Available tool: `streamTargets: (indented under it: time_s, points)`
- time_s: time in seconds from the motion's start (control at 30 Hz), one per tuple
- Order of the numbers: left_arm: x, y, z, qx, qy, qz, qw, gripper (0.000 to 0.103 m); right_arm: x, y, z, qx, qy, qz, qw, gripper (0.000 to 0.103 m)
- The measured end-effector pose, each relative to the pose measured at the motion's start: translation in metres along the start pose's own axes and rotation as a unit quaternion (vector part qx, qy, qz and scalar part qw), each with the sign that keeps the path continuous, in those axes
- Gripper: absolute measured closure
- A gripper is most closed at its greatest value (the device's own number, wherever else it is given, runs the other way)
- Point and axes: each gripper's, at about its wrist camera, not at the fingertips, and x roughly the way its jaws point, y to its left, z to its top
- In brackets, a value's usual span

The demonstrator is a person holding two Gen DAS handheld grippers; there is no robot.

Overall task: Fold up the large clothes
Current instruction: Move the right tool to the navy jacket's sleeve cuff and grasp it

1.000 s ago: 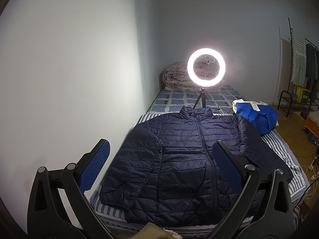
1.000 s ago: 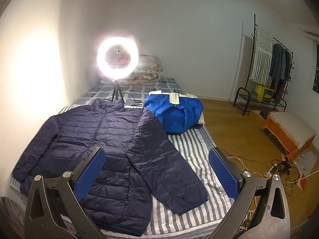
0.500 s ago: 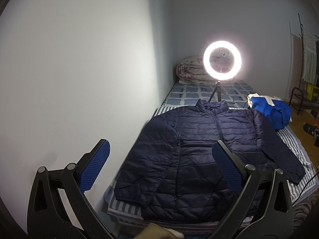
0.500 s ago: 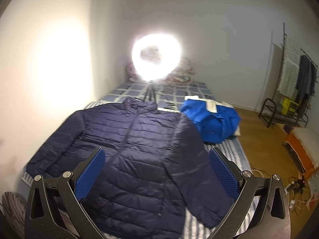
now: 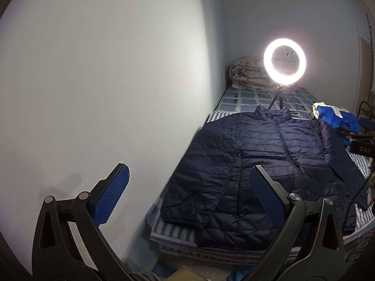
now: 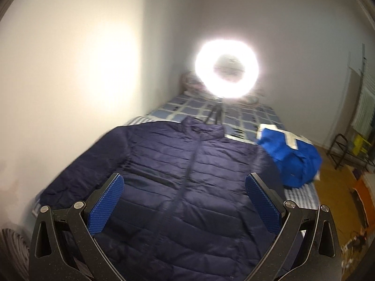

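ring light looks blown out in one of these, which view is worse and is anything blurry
Right wrist view: the ring light blooms into a solid white blob with a bright patch on the left wall, and the navy puffer jacket and blue jacket look soft with motion blur. Left wrist view: the ring light keeps a clean ring outline, and the navy puffer jacket quilting is sharper. Both show fisheye bending.

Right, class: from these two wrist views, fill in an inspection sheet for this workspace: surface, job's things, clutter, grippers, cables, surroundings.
Surface: bed with striped sheet, against the wall.
Job's things: navy puffer jacket spread flat, zipped, sleeves out.
Clutter: blue garment bunched beside the jacket; lit ring light on a tripod beyond the collar; rolled quilt.
Grippers: left gripper and right gripper both open, empty, above the jacket.
Cables: some on the floor, blurred.
Surroundings: clothes rack.
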Motion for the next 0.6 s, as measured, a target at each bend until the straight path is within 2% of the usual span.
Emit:
streamTargets:
  time_s: [0.17, 0.23, 0.33, 0.4, 0.5, 0.6]
  points:
    - [-0.004, 0.009, -0.010, 0.003, 0.004, 0.009, 1.0000, 0.000, 0.021, 0.034, 0.004, -0.022, -0.001, 0.053, 0.998, 0.001]
    - [-0.005, 0.013, -0.014, 0.000, 0.008, 0.008, 0.9999, 0.000, 0.029, 0.047, 0.005, -0.030, 0.001, 0.076, 0.997, 0.007]
    - [-0.005, 0.020, -0.019, -0.008, 0.018, 0.006, 0.9998, 0.000, 0.044, 0.068, 0.005, -0.042, 0.011, 0.128, 0.991, 0.007]
    - [-0.006, 0.026, -0.024, -0.015, 0.026, 0.005, 0.9995, 0.000, 0.049, 0.080, 0.004, -0.050, 0.018, 0.159, 0.986, 0.014]
    - [-0.006, 0.033, -0.031, -0.021, 0.036, 0.008, 0.9991, 0.002, 0.064, 0.107, -0.002, -0.072, 0.044, 0.231, 0.969, 0.025]
    - [-0.008, 0.041, -0.037, -0.029, 0.046, 0.013, 0.9984, 0.004, 0.079, 0.147, -0.012, -0.113, 0.072, 0.292, 0.947, 0.033]
